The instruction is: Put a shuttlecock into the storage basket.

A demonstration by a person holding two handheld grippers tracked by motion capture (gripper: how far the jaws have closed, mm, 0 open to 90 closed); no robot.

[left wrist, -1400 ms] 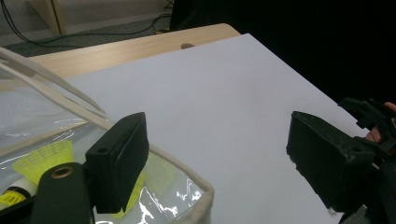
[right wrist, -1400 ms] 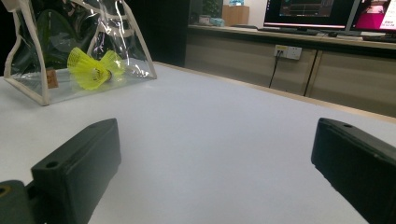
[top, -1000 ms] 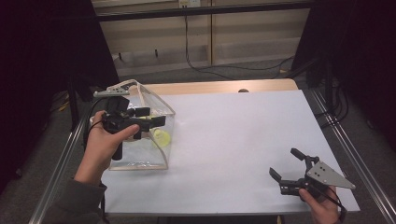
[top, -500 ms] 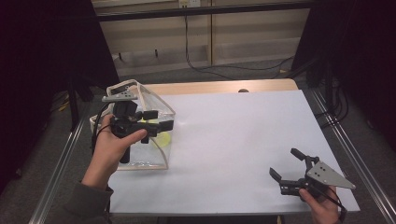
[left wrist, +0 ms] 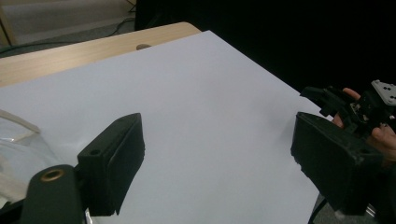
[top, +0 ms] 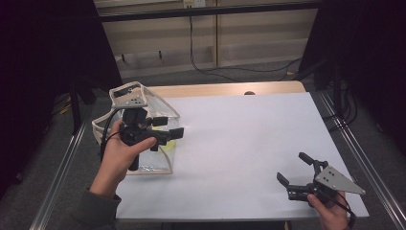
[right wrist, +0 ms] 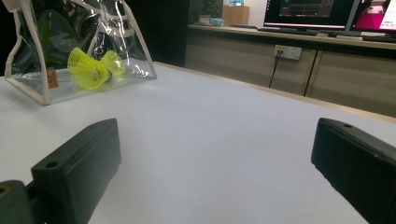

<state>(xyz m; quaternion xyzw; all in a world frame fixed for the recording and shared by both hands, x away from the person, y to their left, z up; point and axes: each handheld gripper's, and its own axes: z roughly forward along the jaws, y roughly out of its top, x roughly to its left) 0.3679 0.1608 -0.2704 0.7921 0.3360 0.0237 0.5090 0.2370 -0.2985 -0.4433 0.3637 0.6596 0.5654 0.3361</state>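
A clear plastic bag [top: 160, 108] with white trim stands at the table's left side. Yellow shuttlecocks [top: 172, 144] lie inside it, and the right gripper view shows them [right wrist: 93, 67] through the bag [right wrist: 126, 42] wall. My left gripper [top: 171, 127] hovers over the bag, pointing right across the table, open and holding nothing. In its own view the left gripper [left wrist: 217, 126] has bare white table between its jaws, with the bag's edge [left wrist: 18, 140] at the left. My right gripper [top: 291, 166] rests near the front right corner, open and empty, aimed toward the bag [right wrist: 215, 126].
A white sheet [top: 249, 139] covers the table, with a wooden strip [top: 215, 89] along the far edge. Metal rails [top: 62, 172] run down both sides. Cabinets, cables and lit monitors [right wrist: 308, 11] stand beyond the table.
My left gripper has drifted slightly to the right above the bag. The right gripper has stayed put.
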